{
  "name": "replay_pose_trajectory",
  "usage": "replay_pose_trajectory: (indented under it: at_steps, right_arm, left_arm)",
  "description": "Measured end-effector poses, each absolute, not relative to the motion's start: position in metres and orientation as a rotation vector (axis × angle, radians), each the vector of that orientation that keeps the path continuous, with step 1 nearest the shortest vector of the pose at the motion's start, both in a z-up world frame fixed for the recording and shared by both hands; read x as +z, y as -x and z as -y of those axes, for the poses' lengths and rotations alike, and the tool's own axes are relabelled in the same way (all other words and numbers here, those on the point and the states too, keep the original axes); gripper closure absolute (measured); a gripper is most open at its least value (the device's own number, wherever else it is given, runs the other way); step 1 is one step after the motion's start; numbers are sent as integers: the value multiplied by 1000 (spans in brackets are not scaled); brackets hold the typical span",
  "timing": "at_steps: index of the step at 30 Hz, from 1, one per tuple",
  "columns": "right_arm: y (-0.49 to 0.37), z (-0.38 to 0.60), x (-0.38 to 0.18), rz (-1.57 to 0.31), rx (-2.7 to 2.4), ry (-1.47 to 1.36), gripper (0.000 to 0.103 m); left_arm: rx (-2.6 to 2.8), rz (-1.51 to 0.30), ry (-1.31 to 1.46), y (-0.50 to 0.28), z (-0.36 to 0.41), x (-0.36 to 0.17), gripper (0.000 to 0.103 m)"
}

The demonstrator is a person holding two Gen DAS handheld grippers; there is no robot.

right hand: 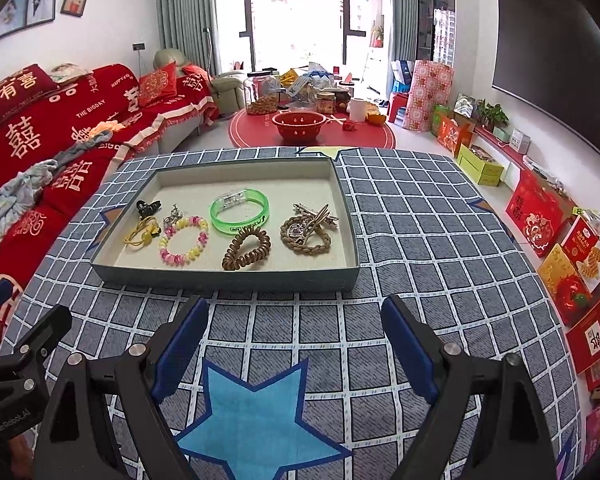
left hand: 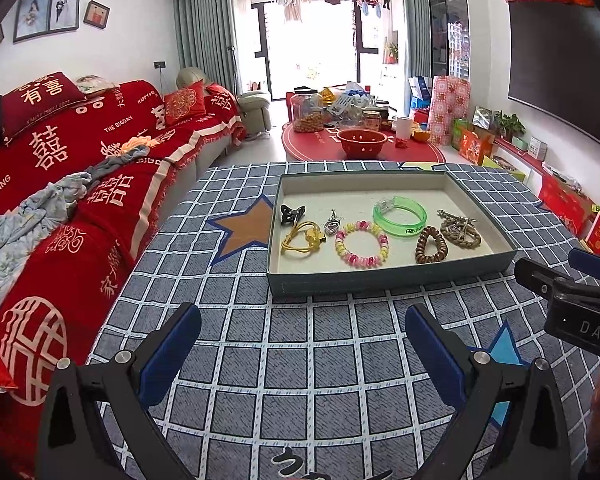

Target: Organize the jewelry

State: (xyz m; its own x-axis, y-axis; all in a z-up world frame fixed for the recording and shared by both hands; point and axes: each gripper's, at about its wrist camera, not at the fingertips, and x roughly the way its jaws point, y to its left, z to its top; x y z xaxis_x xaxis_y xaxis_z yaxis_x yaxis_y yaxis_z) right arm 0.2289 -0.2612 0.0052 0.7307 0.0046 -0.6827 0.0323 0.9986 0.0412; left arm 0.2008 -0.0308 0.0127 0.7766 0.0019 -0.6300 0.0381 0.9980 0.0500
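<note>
A shallow grey-green tray (left hand: pixel 384 278) (right hand: pixel 224 280) lies on a blue checked cloth. In it sit a green bangle (left hand: pixel 399 215) (right hand: pixel 239 211), a pink and yellow bead bracelet (left hand: pixel 362 243) (right hand: pixel 183 240), a brown spiral hair tie (left hand: pixel 431 245) (right hand: pixel 246 249), a braided brown bracelet with metal clips (left hand: pixel 460 230) (right hand: pixel 307 229), a yellow hair tie (left hand: pixel 302 237) (right hand: pixel 142 233), a silver pendant (left hand: pixel 332 224) (right hand: pixel 172 215) and a black claw clip (left hand: pixel 291 214) (right hand: pixel 146 206). My left gripper (left hand: pixel 302 354) is open before the tray. My right gripper (right hand: pixel 294 350) is open, nothing between its fingers.
A red sofa (left hand: pixel 60 184) with crumpled clothes runs along the left. Behind the table is a red round mat (left hand: pixel 364 148) with a red colander, jars and clutter. Red gift boxes (right hand: pixel 540 216) line the right wall under a dark screen (right hand: pixel 556 60).
</note>
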Motion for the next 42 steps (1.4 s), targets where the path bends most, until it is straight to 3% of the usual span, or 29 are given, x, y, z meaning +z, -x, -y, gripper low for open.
replay_pose_trajectory:
  at_steps: [42]
  right_arm:
    - [-227, 259, 4, -744, -17, -51, 13]
  left_arm:
    - [0, -746, -35, -212, 31, -2, 0]
